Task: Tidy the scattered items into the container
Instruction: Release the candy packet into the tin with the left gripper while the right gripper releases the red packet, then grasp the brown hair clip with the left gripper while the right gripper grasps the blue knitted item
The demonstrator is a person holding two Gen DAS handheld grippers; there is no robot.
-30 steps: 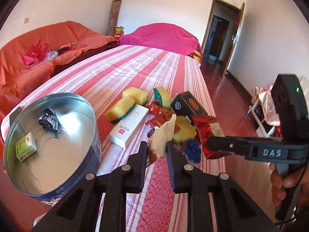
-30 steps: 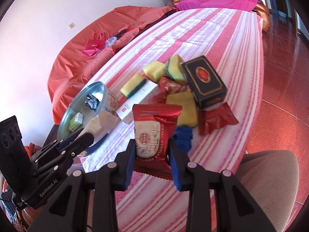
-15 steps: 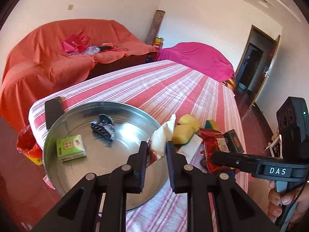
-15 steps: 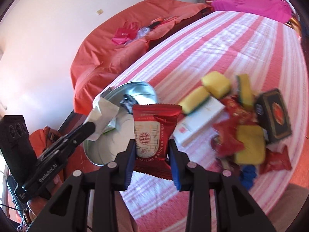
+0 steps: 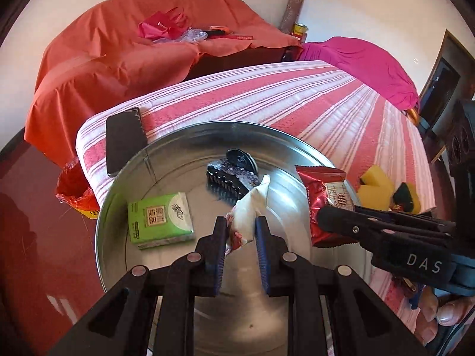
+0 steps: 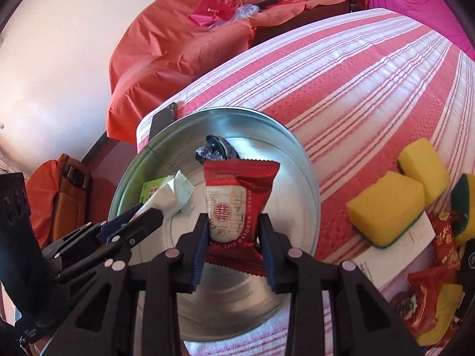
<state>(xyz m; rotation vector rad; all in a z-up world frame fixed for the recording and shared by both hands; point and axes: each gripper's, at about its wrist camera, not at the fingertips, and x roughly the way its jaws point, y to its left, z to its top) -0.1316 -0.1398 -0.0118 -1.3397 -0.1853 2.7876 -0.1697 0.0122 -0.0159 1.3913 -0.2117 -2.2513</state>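
A round metal tin (image 5: pixel 207 130) (image 6: pixel 308 184) stands at the near end of the striped table. Inside it lie a green tissue pack (image 5: pixel 160 219) (image 6: pixel 150 190) and a dark hair claw (image 5: pixel 234 172) (image 6: pixel 216 149). My left gripper (image 5: pixel 241 225) (image 6: pixel 145 215) hangs over the tin, shut on a white sachet (image 5: pixel 252 204) (image 6: pixel 172 195). My right gripper (image 6: pixel 234 228) (image 5: pixel 323 218) is also above the tin, shut on a red wedding snack packet (image 6: pixel 237 198) (image 5: pixel 326 190). Both packets hang in the air over the tin's floor.
A black phone (image 5: pixel 123 139) lies on the table behind the tin. Yellow sponges (image 6: pixel 386 207) (image 5: pixel 375 185), a white box (image 6: pixel 394 252) and red packets (image 6: pixel 424 296) sit to the right. An orange-covered sofa (image 5: pixel 118 59) stands beyond the table; a hand (image 5: pixel 439 317) holds the right gripper.
Both grippers have swung left from the heap of items to above the tin, each carrying its packet. The tin now fills the middle of both views.
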